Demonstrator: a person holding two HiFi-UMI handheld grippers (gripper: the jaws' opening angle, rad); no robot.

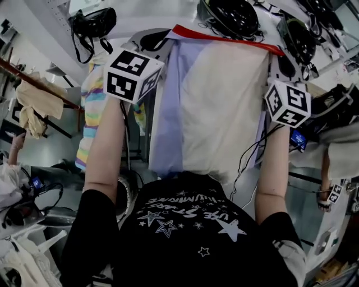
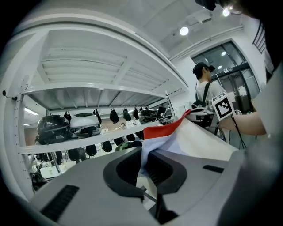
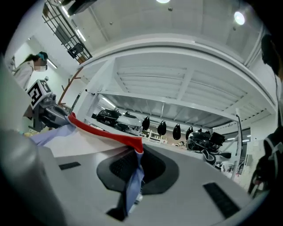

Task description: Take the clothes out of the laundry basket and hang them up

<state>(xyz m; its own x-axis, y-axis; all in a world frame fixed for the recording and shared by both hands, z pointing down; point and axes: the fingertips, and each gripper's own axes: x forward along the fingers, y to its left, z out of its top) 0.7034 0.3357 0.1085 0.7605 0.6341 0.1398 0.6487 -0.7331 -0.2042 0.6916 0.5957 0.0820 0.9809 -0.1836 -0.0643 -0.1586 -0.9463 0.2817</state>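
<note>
A garment (image 1: 224, 106) of cream and lavender cloth with a red top edge hangs spread between my two grippers, in front of the person's chest. My left gripper (image 1: 166, 37) is shut on its upper left corner, and in the left gripper view the cloth (image 2: 194, 141) runs out from between the pads (image 2: 146, 165). My right gripper (image 1: 275, 57) is shut on the upper right corner. In the right gripper view the red edge (image 3: 101, 132) leads into the jaws, and lavender cloth hangs down between them (image 3: 135, 170). Both grippers are raised high.
A striped garment (image 1: 92, 112) hangs at the left beside a wooden bar with a beige cloth (image 1: 36, 103). A white shelf with black headsets (image 1: 235, 17) stands right behind the garment. Other people stand at the far left (image 1: 11, 179) and right (image 1: 331, 190).
</note>
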